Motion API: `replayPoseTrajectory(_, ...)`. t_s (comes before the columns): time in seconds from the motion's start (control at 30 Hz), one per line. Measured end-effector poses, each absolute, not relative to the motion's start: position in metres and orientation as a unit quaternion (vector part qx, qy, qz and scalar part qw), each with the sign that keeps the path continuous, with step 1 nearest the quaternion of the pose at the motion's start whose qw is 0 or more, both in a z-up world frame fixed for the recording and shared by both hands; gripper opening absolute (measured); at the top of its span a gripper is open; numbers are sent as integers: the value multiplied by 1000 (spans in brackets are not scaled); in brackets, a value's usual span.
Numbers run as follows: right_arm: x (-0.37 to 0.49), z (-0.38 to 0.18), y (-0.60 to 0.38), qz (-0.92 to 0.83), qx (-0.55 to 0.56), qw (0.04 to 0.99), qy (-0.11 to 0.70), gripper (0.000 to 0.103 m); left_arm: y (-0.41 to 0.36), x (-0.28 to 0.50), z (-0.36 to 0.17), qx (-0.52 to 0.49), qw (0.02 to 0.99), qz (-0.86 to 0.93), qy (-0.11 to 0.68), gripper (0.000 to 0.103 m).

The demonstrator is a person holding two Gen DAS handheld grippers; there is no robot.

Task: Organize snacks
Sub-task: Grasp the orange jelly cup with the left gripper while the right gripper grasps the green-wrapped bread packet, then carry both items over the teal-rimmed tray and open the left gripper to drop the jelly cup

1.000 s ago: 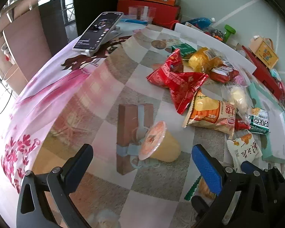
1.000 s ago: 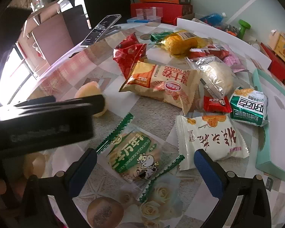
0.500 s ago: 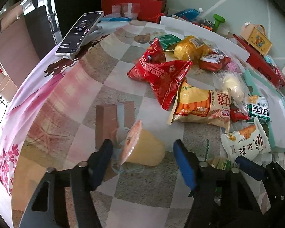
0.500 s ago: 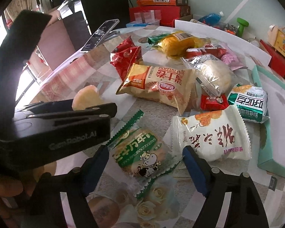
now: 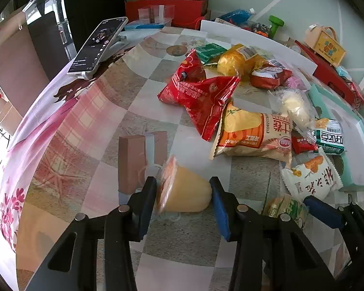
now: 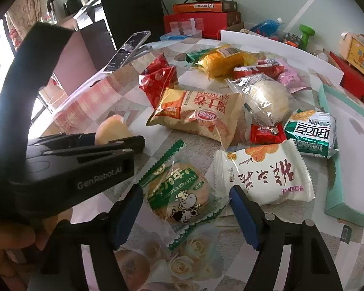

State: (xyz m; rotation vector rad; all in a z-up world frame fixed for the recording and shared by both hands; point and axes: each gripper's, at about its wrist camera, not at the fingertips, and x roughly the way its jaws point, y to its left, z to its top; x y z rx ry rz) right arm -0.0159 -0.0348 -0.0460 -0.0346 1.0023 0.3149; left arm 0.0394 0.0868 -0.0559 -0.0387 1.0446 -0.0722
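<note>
- The left gripper [image 5: 183,197] has just been closing its jaws; they now sit against both ends of the yellow jelly cup [image 5: 185,191], which lies on its side on the worktop [image 5: 138,101], lid toward the left jaw.
- The right gripper [image 6: 185,206] has also been closing; its jaws straddle the green-edged biscuit packet [image 6: 178,195], still apart from the wrapper on both sides.
- The white pastry packet [image 6: 264,174] lies just beyond the right jaw.
</note>
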Motion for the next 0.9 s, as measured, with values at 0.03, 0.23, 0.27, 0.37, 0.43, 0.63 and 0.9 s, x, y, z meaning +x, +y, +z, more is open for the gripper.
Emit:
replayPoseTrajectory(0.03, -15, -46, -34, 150, -17, 865, 478, 76, 87, 39, -55, -19, 867, -35, 497, 45)
replayPoseTrajectory(0.23, -17, -42, -37, 147, -10, 870, 470, 74, 90, 38, -50, -22, 869, -38, 493, 44)
replayPoseTrajectory(0.27, -17, -42, -38, 147, -9, 870, 470, 74, 90, 37, -49, -22, 869, -38, 492, 44)
replayPoseTrajectory(0.37, -19, -41, -39, 147, -6, 870, 470, 73, 88, 36, -47, -22, 871, -39, 488, 43)
replayPoseTrajectory(0.43, -18, -39, -40, 147, -4, 872, 468, 73, 87, 36, -45, -22, 873, -40, 486, 42)
replayPoseTrajectory(0.63, -22, -31, -45, 152, 4, 878, 454, 73, 87, 33, -36, -26, 879, -38, 475, 31)
replayPoseTrajectory(0.9, -25, -22, -55, 142, 11, 885, 444, 72, 91, 34, -39, -35, 876, -37, 480, 29)
